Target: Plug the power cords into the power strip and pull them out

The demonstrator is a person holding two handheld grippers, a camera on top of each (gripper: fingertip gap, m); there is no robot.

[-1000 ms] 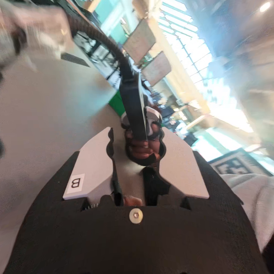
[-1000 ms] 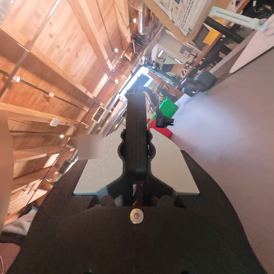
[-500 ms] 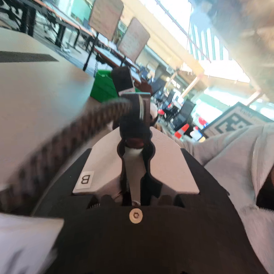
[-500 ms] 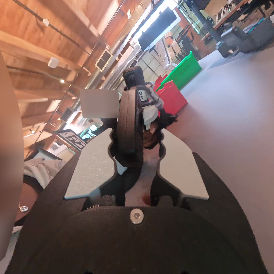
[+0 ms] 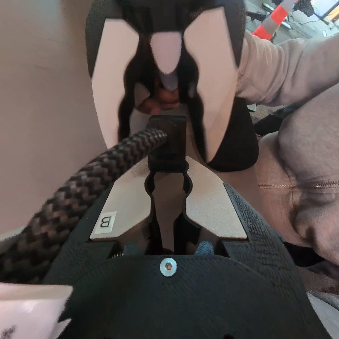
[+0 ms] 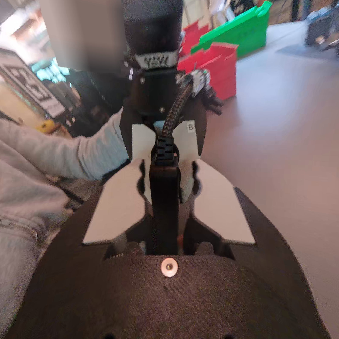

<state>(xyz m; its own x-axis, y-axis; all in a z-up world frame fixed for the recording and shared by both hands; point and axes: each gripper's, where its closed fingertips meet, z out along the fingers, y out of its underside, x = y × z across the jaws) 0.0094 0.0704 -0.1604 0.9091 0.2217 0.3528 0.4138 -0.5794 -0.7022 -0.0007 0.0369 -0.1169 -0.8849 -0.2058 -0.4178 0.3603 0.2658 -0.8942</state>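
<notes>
Braided cloth-sheathed cord (image 5: 69,192), smooth black plastic plug (image 5: 167,145), matt grainy fingers (image 5: 211,207).

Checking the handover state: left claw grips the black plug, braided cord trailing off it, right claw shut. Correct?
One thing is wrong: the right claw is open, not shut. The left wrist view shows its fingers spread wide. The rest holds: the left claw grips the black plug, with the braided cord trailing off it.
</notes>
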